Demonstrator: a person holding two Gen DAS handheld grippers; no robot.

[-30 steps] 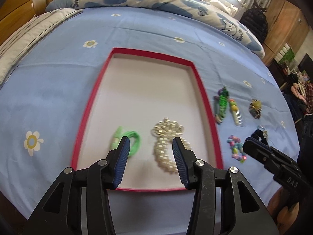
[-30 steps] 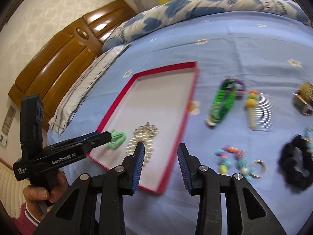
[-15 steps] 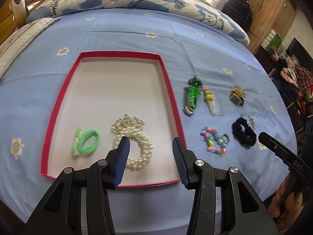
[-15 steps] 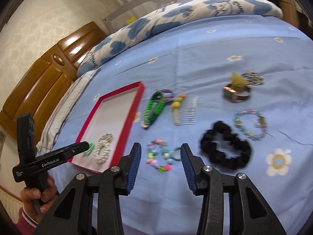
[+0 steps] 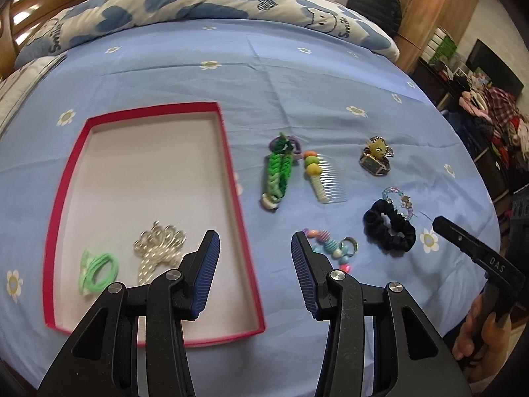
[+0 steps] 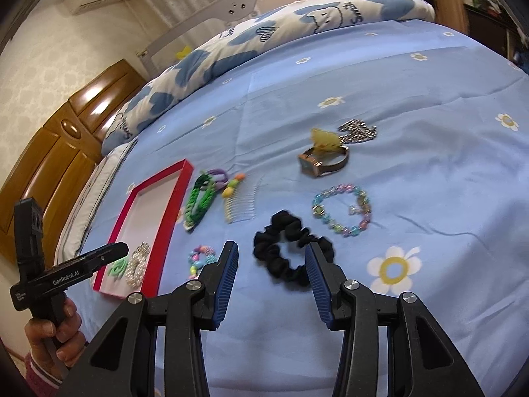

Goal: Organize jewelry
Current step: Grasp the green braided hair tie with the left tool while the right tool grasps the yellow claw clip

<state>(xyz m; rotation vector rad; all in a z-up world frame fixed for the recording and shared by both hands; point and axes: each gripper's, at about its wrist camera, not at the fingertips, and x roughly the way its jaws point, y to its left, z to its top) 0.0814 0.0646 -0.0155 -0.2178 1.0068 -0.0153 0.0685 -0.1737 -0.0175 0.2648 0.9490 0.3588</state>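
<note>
A red-rimmed tray (image 5: 228, 152) lies on the blue bedsheet and holds a green hair tie (image 5: 99, 269) and a pearl bracelet (image 5: 158, 248). To its right lie a green braided band (image 5: 279, 172), a comb (image 5: 325, 178), a watch (image 5: 375, 162), a black scrunchie (image 6: 291, 253), a pastel bead bracelet (image 6: 342, 210) and a colourful bead string (image 5: 330, 249). My left gripper (image 5: 254, 261) is open and empty over the tray's right rim. My right gripper (image 6: 271, 271) is open and empty, its fingers either side of the scrunchie's near part.
A folded blue-and-white quilt (image 5: 205, 0) lies along the far side of the bed. Wooden cabinets (image 6: 62, 139) stand to the left. A wardrobe and cluttered shelves (image 5: 479, 76) stand to the right of the bed.
Both grippers have swung to the right, away from the tray. The right gripper now faces the black scrunchie. Both stayed open.
</note>
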